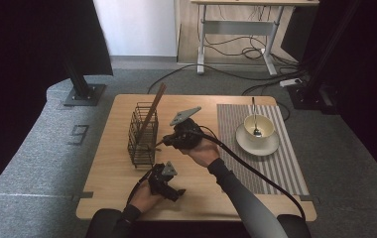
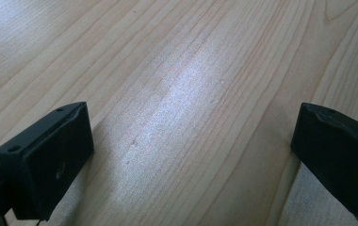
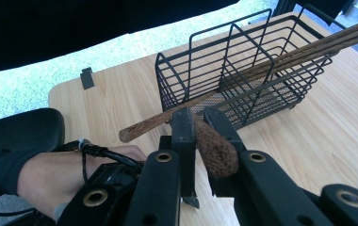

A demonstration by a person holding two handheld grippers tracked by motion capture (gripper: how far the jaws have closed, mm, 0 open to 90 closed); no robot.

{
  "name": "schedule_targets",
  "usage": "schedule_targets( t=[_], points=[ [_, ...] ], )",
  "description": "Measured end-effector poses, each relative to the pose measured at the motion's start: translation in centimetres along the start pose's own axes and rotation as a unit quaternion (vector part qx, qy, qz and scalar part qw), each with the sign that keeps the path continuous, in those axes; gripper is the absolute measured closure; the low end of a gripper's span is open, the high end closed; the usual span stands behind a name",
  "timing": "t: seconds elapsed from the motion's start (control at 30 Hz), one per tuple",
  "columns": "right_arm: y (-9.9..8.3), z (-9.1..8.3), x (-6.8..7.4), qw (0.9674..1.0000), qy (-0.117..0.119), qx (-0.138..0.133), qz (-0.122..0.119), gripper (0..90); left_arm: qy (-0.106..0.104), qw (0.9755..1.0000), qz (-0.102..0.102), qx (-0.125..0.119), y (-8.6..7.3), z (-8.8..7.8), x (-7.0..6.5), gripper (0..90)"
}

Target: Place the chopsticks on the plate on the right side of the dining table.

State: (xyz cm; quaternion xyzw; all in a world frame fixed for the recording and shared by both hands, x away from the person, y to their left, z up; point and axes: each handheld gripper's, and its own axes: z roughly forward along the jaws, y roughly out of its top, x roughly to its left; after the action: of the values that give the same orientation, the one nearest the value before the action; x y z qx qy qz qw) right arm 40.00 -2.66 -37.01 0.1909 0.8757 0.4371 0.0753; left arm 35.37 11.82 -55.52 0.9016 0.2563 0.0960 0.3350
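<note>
A black wire basket (image 1: pixel 143 134) (image 3: pixel 243 70) stands on the wooden table (image 1: pixel 117 163). Two brown wooden sticks (image 1: pixel 154 106) (image 3: pixel 309 44) lean through it, pointing up and away. My right gripper (image 1: pixel 160 144) (image 3: pixel 198 127) sits right beside the basket, shut on the thick near end of one stick (image 3: pixel 217 150). The near end of the other stick (image 3: pixel 127 134) pokes free just past the jaws. My left gripper (image 1: pixel 176 192) (image 2: pixel 191 155) rests low over bare tabletop near the front edge, jaws wide open with nothing between them.
A striped placemat (image 1: pixel 285 163) covers the table's right part. On it stands a cream bowl (image 1: pixel 259 126) on a saucer, with a spoon in it. The person's left hand (image 3: pixel 50 179) lies near my right gripper. Cables trail from both grippers.
</note>
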Motion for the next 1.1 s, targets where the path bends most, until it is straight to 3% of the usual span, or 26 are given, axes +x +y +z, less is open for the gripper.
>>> schedule_targets(
  t=[0.63, 1.1],
  points=[
    [0.9, -4.6, -0.3, 0.9998, -0.012, -0.014, 0.003, 82.6, 0.000, 1.0000, 0.001, -0.003, 0.0, 0.0, 0.0, 0.0],
    [1.1, -9.0, -0.5, 0.9985, -0.040, -0.038, 0.006, 82.7, 0.001, 1.0000, 0.000, -0.003, 0.0, 0.0, 0.0, 0.0]
  ],
)
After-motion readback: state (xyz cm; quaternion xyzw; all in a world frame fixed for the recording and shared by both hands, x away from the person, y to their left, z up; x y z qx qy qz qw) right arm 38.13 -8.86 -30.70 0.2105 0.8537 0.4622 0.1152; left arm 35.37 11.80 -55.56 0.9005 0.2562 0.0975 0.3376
